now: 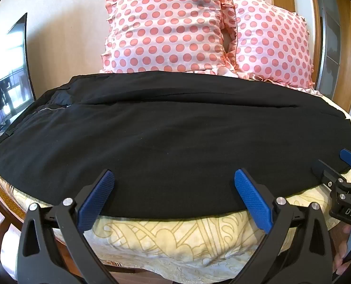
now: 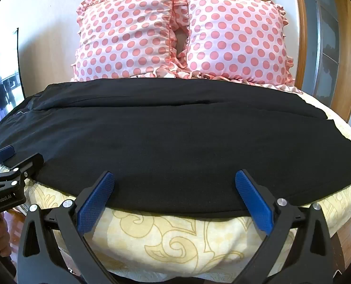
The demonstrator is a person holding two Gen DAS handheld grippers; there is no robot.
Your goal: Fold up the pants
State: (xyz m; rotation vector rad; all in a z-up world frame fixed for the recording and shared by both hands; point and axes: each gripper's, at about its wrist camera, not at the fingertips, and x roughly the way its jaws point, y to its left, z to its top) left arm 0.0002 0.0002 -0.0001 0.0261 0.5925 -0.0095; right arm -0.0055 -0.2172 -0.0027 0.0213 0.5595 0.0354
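One pair of black pants is lying spread flat across the bed, stretching from the 9 o'clock side to the 3 o'clock side of both wrist views, with the waistband and its zipper sitting toward 9 o'clock. A long fold line is running across the cloth toward 12 o'clock (the fisheye is bowing the whole garment into a dome). Its near hem is resting just at the front edge of the bedspread.

Left gripper is hovering at 6 o'clock with its blue-padded fingers spread wide, their tips lying over the near hem and gripping nothing. Right gripper is doing the same further along the hem, jaws wide and tips over the black cloth. In the left wrist view the right gripper is showing at 3 o'clock, and in the right wrist view the left one is showing at 9 o'clock, each at the pants' near edge.

Beneath the pants, a cream bedspread with a yellow scroll pattern is draping over the bed's front. At 12 o'clock, two pink polka-dot pillows with ruffled edges are standing side by side against the wall, touching each other. A dark screen is reflecting light at 9 o'clock, and a wooden door frame is standing at 2 o'clock.
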